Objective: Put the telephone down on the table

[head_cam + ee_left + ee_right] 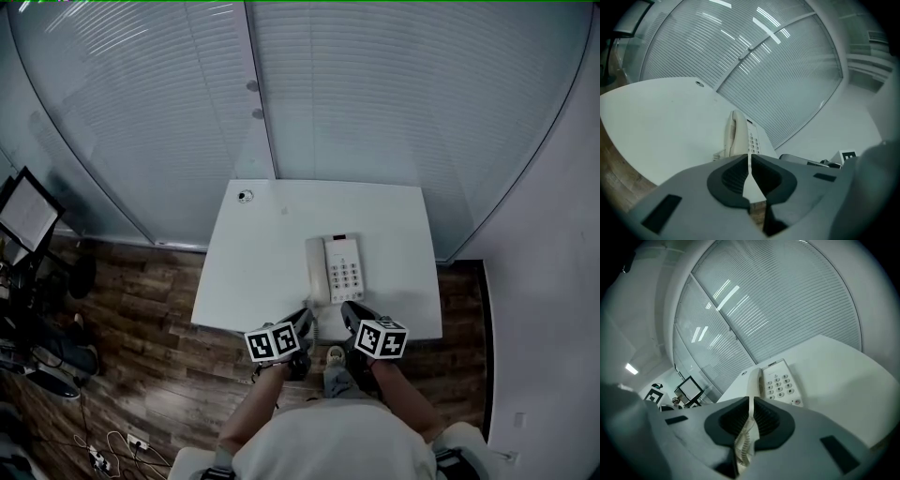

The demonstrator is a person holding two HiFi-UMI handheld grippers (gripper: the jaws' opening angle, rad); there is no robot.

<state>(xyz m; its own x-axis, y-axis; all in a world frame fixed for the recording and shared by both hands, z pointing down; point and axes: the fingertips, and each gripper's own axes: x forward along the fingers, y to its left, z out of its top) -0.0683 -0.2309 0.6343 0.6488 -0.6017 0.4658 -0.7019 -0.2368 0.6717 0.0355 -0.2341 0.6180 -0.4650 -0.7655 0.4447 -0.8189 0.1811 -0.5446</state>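
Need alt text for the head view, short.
Seen from above, a white telephone with its handset on the cradle sits near the front edge of a white table. The left tongs and right tongs, both shut and empty, are just short of it.

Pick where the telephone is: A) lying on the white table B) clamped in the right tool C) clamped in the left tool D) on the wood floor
A: the telephone lies flat on the table, ahead of the left tool and the right tool, both shut, neither gripping it.
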